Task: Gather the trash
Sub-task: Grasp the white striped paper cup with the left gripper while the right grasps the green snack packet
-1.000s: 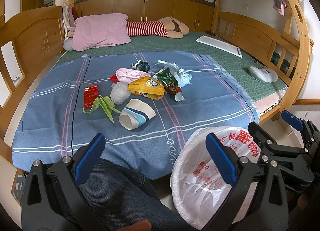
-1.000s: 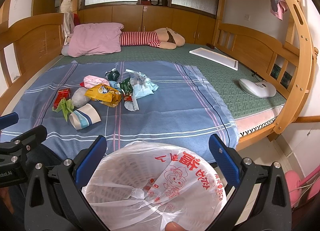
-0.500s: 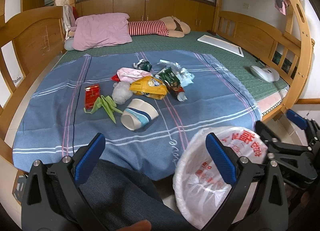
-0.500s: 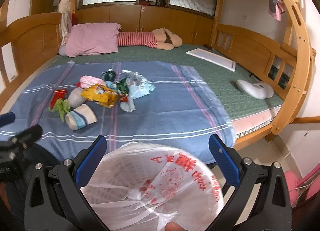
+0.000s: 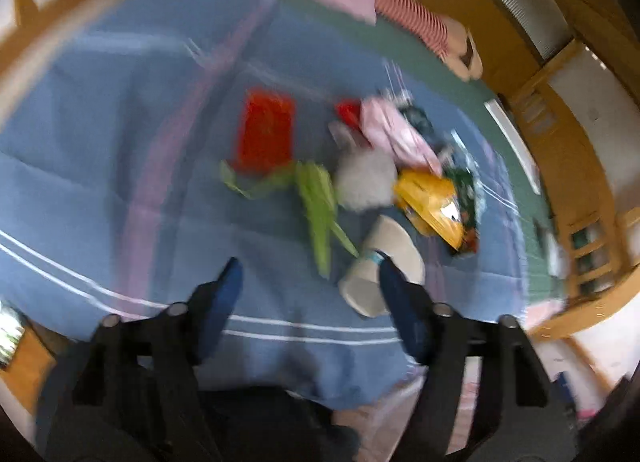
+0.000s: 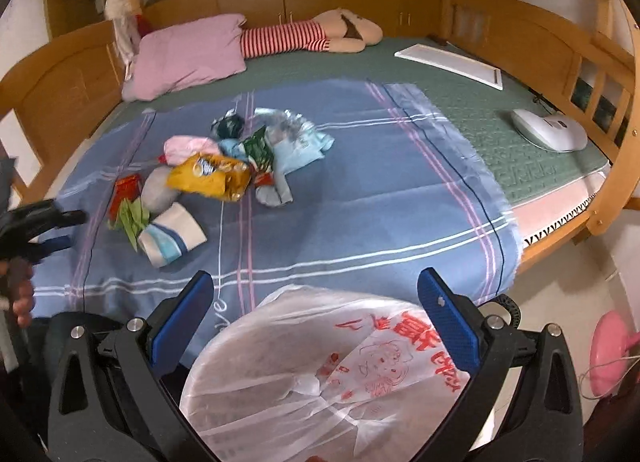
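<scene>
- Trash pile sits mid-bed on blue striped sheet (image 6: 360, 197), which lies over green mat (image 6: 480, 109).
- Paper cup (image 6: 176, 236) lies on its side at the near edge of the pile, open mouth toward the camera in the left wrist view (image 5: 376, 274).
- Green crumpled paper (image 6: 130, 217) just beside the cup; red packet (image 6: 126, 189) behind it; grey wad (image 6: 158, 191) next to that.
- Yellow snack bag (image 6: 208, 177) lies over the middle of the pile; pink wrapper (image 6: 186, 147), dark green wrapper (image 6: 258, 147), pale blue plastic (image 6: 300, 145) further back.
- Left gripper (image 5: 308, 278): view heavily blurred, jaws have just been closing, still apart, nothing between the pads; one fingertip (image 5: 390, 274) overlaps the cup in the picture, contact cannot be told.
- Left gripper also seen at the left edge of the right wrist view (image 6: 44, 221), over the sheet, a hand (image 6: 18, 286) behind it.
- Right gripper (image 6: 314, 314): jaws wide apart, empty, above white trash bag (image 6: 320, 374) with red print, open mouth facing up, in front of the bed edge.
- Pink pillow (image 6: 188, 53) and striped plush toy (image 6: 304, 35) at the head of the bed, well apart from the trash.
</scene>
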{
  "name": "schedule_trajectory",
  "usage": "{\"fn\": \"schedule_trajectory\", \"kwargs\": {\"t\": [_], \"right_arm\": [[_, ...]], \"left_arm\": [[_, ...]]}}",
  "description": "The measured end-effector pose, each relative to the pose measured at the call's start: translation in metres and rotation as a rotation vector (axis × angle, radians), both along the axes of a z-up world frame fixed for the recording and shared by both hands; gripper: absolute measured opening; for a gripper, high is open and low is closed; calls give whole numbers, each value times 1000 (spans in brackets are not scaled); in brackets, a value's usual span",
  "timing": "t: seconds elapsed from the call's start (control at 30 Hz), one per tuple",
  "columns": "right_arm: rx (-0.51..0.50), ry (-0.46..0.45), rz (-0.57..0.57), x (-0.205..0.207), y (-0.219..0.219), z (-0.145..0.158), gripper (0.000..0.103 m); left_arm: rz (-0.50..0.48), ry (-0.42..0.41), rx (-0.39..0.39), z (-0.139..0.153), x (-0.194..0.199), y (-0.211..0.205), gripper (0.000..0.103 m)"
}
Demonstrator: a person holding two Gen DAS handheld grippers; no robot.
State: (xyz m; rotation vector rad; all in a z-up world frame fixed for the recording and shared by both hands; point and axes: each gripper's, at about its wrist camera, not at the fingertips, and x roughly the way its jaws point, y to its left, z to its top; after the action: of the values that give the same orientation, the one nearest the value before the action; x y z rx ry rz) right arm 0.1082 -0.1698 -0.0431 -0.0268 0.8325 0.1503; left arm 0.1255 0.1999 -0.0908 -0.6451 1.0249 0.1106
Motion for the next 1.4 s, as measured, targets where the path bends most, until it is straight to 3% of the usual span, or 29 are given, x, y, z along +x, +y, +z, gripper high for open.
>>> {"fn": "schedule_trajectory", "kwargs": {"t": [0.07, 0.2, 0.3, 0.4, 0.43, 0.47, 0.63, 0.67, 0.8, 0.93, 1.0, 1.07, 1.2, 1.3, 1.4], "right_arm": [[-22, -9, 1, -6, 4, -3, 100], [-38, -8, -31, -9, -6, -4, 100], [-6, -3, -61, -6, -23, -3, 100], [-17, -4, -75, -3, -32, -3, 100], [-9, 6, -73, 2, -34, -4, 100], [5, 12, -69, 5, -35, -5, 100], [107, 8, 4, 64, -20, -13, 100], [139, 23, 28, 82, -12, -17, 94], [136, 58, 63, 147, 28, -35, 86], [31, 147, 81, 209, 77, -73, 85], [11, 211, 90, 225, 88, -93, 71], [28, 308, 101, 234, 93, -115, 26], [130, 312, 133, 215, 84, -113, 16], [138, 249, 138, 188, 67, -95, 15], [215, 204, 107, 159, 34, -80, 15]], "left_arm": [[-29, 18, -10, -9, 14, -14, 68], [-83, 47, 40, -19, 45, -55, 88], [-133, 119, 114, -37, 72, -83, 90], [-134, 187, 135, -60, 84, -94, 90], [-136, 202, 132, -66, 86, -96, 89], [-141, 217, 115, -72, 85, -97, 79], [-86, 144, 34, -70, 73, -85, 56], [-80, 135, 24, -71, 72, -84, 53], [-84, 111, 36, -68, 68, -87, 49], [-96, 86, 21, -65, 71, -88, 49], [-108, 85, -11, -67, 74, -89, 49], [-115, 88, -18, -68, 73, -90, 49], [-150, 82, -14, -68, 77, -96, 48], [-158, 42, 35, -59, 73, -101, 48], [-141, -24, 48, -46, 64, -102, 47]]}}
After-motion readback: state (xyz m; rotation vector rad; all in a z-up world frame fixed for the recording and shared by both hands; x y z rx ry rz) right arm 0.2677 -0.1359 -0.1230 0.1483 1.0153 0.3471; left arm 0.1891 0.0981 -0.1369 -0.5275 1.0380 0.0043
